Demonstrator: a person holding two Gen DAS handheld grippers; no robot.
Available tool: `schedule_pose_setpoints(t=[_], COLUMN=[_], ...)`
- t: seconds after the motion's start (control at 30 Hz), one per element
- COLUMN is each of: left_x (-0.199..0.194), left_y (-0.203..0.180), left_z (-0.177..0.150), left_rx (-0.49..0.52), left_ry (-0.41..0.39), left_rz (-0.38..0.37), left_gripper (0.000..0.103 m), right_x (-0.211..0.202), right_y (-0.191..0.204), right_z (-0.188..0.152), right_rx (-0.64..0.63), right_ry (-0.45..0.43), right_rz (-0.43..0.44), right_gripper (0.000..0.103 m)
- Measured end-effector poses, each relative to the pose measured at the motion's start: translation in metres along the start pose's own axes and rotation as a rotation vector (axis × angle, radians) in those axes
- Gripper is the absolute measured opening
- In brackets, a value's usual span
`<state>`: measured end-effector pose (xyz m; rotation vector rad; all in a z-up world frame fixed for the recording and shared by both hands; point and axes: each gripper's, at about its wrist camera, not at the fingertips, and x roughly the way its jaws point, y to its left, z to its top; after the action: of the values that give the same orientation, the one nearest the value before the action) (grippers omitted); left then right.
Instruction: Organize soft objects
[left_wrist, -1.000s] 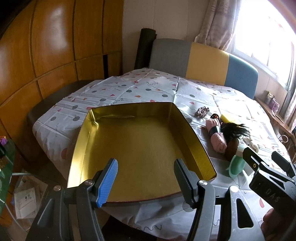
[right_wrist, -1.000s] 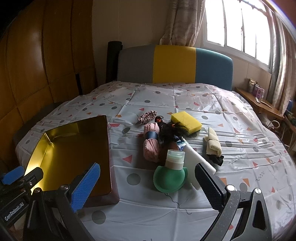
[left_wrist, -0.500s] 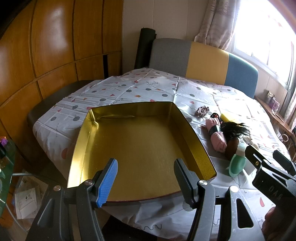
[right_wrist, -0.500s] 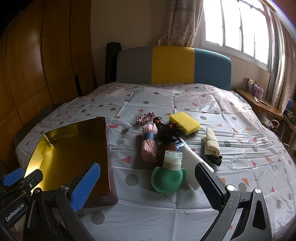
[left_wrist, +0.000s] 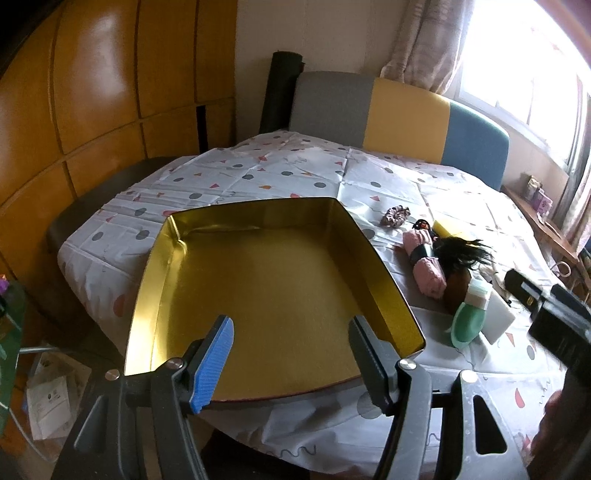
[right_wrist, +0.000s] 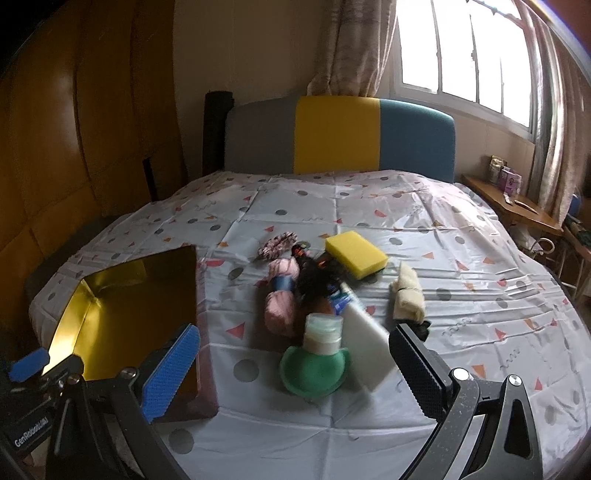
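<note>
Green bottle (right_wrist: 314, 365) between the spread right hand-held gripper (right_wrist: 291, 363) fingers

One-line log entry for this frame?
left hand-held gripper: open over gold tin | right hand-held gripper: open near green bottle | tin: empty

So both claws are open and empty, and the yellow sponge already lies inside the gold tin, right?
Not quite. Both claws, left claw and right claw, are open and empty, but the yellow sponge lies on the tablecloth among the pile, outside the gold tin, which holds nothing. The right wrist view shows it.
</note>
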<state>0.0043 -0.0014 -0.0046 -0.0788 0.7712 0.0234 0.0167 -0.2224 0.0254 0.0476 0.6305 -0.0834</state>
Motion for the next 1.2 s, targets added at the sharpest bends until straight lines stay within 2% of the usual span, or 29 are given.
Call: schedule_pose_setpoints(t=[0.1, 0.13, 0.27, 0.3, 0.37, 0.57, 0.7, 0.77, 0.83, 1.03, 1.1, 1.2], left_x=[0.002, 0.002, 0.004, 0.006, 0.01, 0.02, 0.029, 0.035, 0.045, 0.074, 0.083, 0.099], left_y=[-0.004, -0.006, -0.008, -0.01, -0.019, -0.05, -0.083, -0.103, -0.123, -0.171, -0.186, -0.198], left_z=[0.0, 0.0, 0.006, 0.008, 0.012, 0.028, 0.036, 0.035, 0.034, 0.029, 0.024, 0.021], left_rx=[0.024, 0.032, 0.028, 0.028, 0.05, 0.136, 0.23, 0.28, 0.317, 0.419, 0.475, 0.47], left_ry=[0.007, 0.009, 0.054, 0.075, 0.107, 0.133, 0.137, 0.158, 0.18, 0.217, 0.218, 0.26], left_rz=[-0.031, -0.058, -0.255, -0.278, -0.286, -0.37, -0.387, -0.413, -0.446, -0.472, -0.467, -0.465], left_gripper=[0.067, 0.07, 0.08, 0.083, 0.083, 0.082, 0.083, 0.083, 0.084, 0.087, 0.093, 0.094], right_x=[0.001, 0.002, 0.013, 0.015, 0.025, 0.062, 0.077, 0.075, 0.07, 0.067, 0.066, 0.069], right_y=[-0.015, -0.023, -0.065, -0.075, -0.1, -0.171, -0.211, -0.223, -0.227, -0.223, -0.219, -0.217], right_z=[0.007, 0.01, 0.02, 0.022, 0.026, 0.02, 0.004, 0.002, 0.001, 0.003, 0.005, 0.007], right_rx=[0.029, 0.046, 0.143, 0.164, 0.21, 0.311, 0.458, 0.531, 0.542, 0.535, 0.52, 0.516], right_ry=[-0.004, -0.002, 0.018, 0.025, 0.04, 0.115, 0.161, 0.14, 0.124, 0.118, 0.113, 0.113], right_rz=[-0.001, 0.005, 0.024, 0.023, 0.006, -0.076, -0.085, -0.049, -0.057, -0.021, -0.014, 0.004], right_gripper=[0.103, 0.103, 0.103, 0.103, 0.103, 0.103, 0.103, 0.103, 0.103, 0.103, 0.103, 0.103])
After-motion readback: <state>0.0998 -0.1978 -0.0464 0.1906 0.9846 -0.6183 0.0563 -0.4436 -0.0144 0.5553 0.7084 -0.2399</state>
